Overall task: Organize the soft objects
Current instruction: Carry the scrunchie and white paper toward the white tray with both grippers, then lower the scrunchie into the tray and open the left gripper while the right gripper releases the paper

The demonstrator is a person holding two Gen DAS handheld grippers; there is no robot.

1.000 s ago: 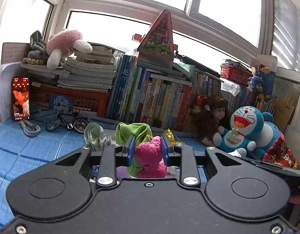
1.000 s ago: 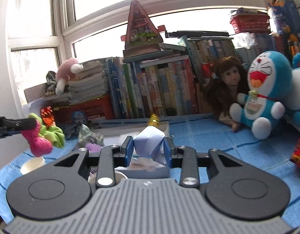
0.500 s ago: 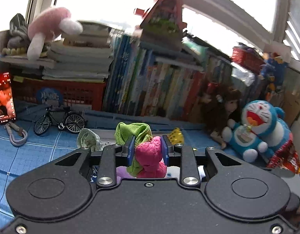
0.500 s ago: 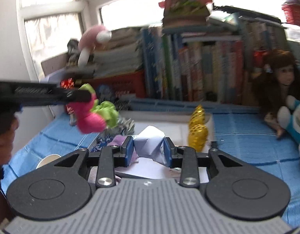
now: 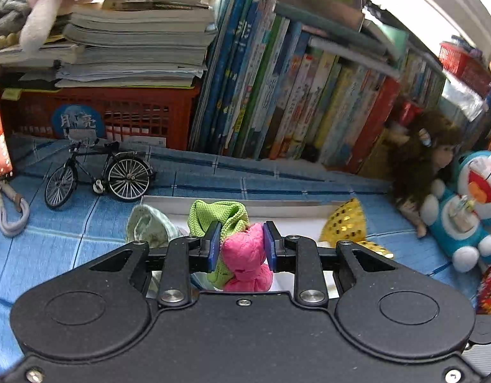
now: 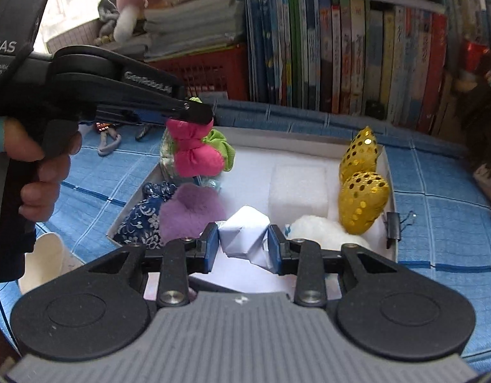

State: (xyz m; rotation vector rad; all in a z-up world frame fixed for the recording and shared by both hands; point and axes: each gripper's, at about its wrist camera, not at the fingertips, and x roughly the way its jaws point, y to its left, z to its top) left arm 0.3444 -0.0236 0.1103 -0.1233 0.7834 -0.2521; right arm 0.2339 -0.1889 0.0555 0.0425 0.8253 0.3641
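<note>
Blue checked cloth (image 6: 436,223) covers the counter; at the far left of the right wrist view a person's hand (image 6: 31,156) holds the left hand-held gripper (image 6: 194,113), and its blue pads are shut tight on a pink and green soft toy (image 6: 197,156); that toy hangs in the air over the left part of a white tray (image 6: 309,146), in the middle of the frame; in the left wrist view the same toy (image 5: 245,255) sits squeezed between the pads at the lower middle, with the left hand-held gripper (image 5: 242,245) around it.

Below the toy, in the tray's left corner, lie a dark blue flowery cloth (image 6: 140,220) and a fluffy purple ball (image 6: 191,210), touching each other; a white cup (image 6: 44,265) stands outside the tray at the lower left.

At the lower middle of the right wrist view, the right hand-held gripper (image 6: 243,245) pinches a crumpled white paper ball (image 6: 245,237) just above the tray floor; a white foam block (image 6: 298,188) sits behind it; a fluffy white thing (image 6: 325,233) lies to its right.

At the tray's right side two gold spotted hearts (image 6: 363,188) lean one on the other against the wall; a black clip (image 6: 393,226) lies on the rim beside them.

Books (image 6: 341,41) stand in a row along the back; a toy bicycle (image 5: 98,172) stands at the middle left of the left wrist view; a doll (image 5: 420,166) and a blue cat toy (image 5: 468,210) sit at its right edge.
</note>
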